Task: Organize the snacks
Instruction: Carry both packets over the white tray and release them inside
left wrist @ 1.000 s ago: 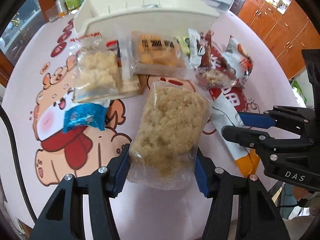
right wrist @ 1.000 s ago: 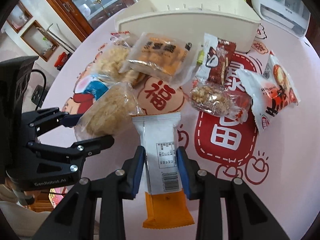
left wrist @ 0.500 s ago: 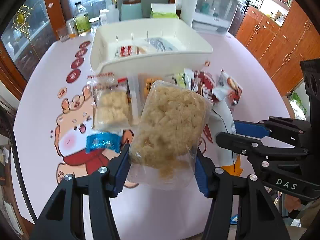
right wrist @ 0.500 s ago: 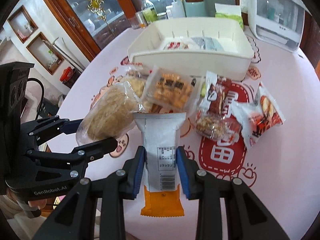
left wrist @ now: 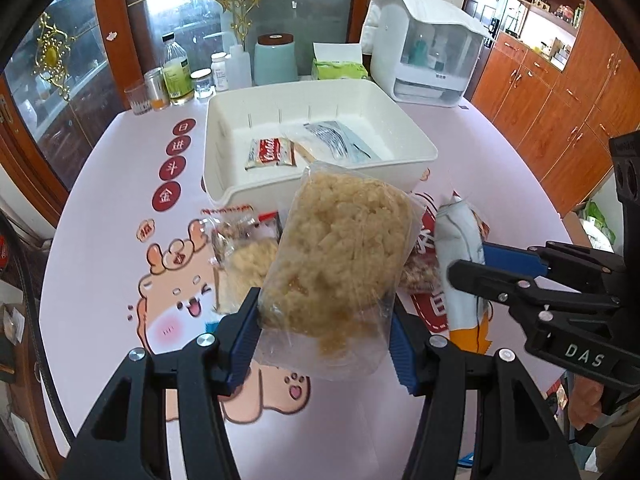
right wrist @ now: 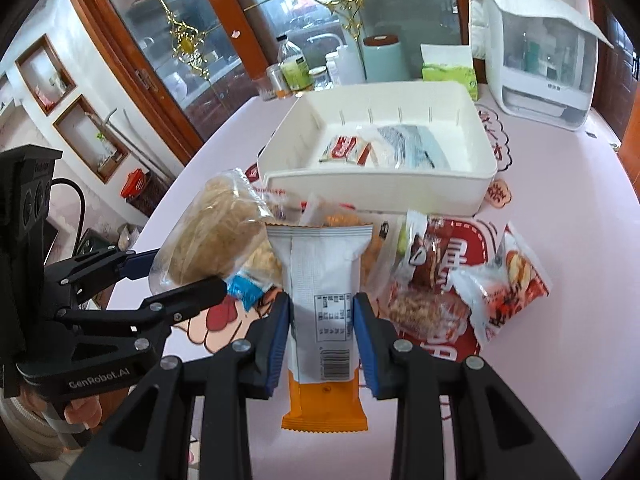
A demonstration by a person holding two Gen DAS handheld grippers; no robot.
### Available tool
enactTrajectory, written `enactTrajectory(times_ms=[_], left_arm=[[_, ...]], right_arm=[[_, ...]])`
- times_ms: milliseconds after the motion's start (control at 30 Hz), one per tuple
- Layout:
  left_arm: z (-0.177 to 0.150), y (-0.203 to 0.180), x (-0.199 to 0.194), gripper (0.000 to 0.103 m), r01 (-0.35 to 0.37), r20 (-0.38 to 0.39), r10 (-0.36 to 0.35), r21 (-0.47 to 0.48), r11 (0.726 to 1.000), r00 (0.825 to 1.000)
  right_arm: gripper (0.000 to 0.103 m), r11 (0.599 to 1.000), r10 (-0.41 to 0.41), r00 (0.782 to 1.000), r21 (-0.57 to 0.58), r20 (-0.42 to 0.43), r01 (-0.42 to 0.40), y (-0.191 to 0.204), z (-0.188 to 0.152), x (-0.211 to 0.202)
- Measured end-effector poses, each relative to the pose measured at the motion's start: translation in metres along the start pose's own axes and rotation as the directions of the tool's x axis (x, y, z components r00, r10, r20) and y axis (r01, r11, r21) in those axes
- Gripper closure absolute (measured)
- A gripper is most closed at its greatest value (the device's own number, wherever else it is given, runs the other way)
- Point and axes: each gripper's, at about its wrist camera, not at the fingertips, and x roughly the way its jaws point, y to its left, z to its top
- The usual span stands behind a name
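Note:
My left gripper [left wrist: 324,336] is shut on a clear bag of puffed rice cake [left wrist: 340,256], held up above the table. My right gripper [right wrist: 322,312] is shut on a white snack bar pack with an orange end [right wrist: 322,300], also lifted. Each gripper shows in the other's view: the right gripper [left wrist: 476,260] at the right of the left wrist view, the left gripper [right wrist: 180,272] at the left of the right wrist view. Ahead stands a white bin [left wrist: 412,136] with two packets [left wrist: 270,152] lying inside. More snack packs [right wrist: 436,272] lie on the table below.
The pink cartoon tablecloth [left wrist: 100,248] covers a round table. At its far edge stand bottles and jars [left wrist: 176,76], a teal canister [left wrist: 276,56], a green tissue pack [left wrist: 340,66] and a white appliance [left wrist: 432,48]. A person's hand [right wrist: 80,412] holds the left gripper's handle.
Both grippers have risen with their packs off the table. The view has tipped up, so the white bin's inside and the far edge of the table now show.

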Motion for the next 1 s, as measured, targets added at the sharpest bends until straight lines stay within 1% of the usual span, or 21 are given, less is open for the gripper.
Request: enactTrajectory(times_ms=[133, 267, 433, 600, 700, 767, 1000], left_arm=[[0.011, 0.005, 0.006, 0.047, -0.009, -0.001, 0.009, 0.013, 1.000, 1.000], [0.025, 0.007, 0.012, 0.047, -0.010, -0.002, 0.010, 0.034, 0.999, 1.000], [0.058, 0.013, 0.017, 0.047, -0.036, 0.046, 0.033, 0.070, 0.997, 0.998], [0.098, 0.023, 0.026, 0.047, -0.055, 0.094, 0.048, 0.073, 0.996, 0.994], [0.125, 0.032, 0.037, 0.047, -0.070, 0.122, 0.062, 0.061, 0.996, 0.991], [0.141, 0.037, 0.046, 0.047, -0.068, 0.134, 0.062, 0.043, 0.997, 0.989], [0.180, 0.051, 0.077, 0.047, -0.073, 0.138, 0.075, -0.014, 0.997, 0.988]], right_arm=[[0.071, 1.000, -0.012, 1.000, 0.022, 0.026, 0.012, -0.004, 0.012, 0.000], [0.071, 0.998, -0.021, 0.999, 0.052, 0.030, 0.019, -0.010, 0.022, 0.003], [0.071, 0.997, -0.057, 0.997, 0.061, 0.046, 0.054, -0.015, 0.044, 0.006], [0.071, 0.993, -0.093, 0.992, 0.085, 0.089, 0.086, -0.023, 0.075, 0.007], [0.071, 0.987, -0.125, 0.985, 0.118, 0.121, 0.110, -0.033, 0.100, 0.010], [0.071, 0.982, -0.151, 0.979, 0.135, 0.136, 0.133, -0.038, 0.115, 0.014], [0.070, 0.966, -0.216, 0.959, 0.186, 0.184, 0.182, -0.053, 0.160, 0.028]])
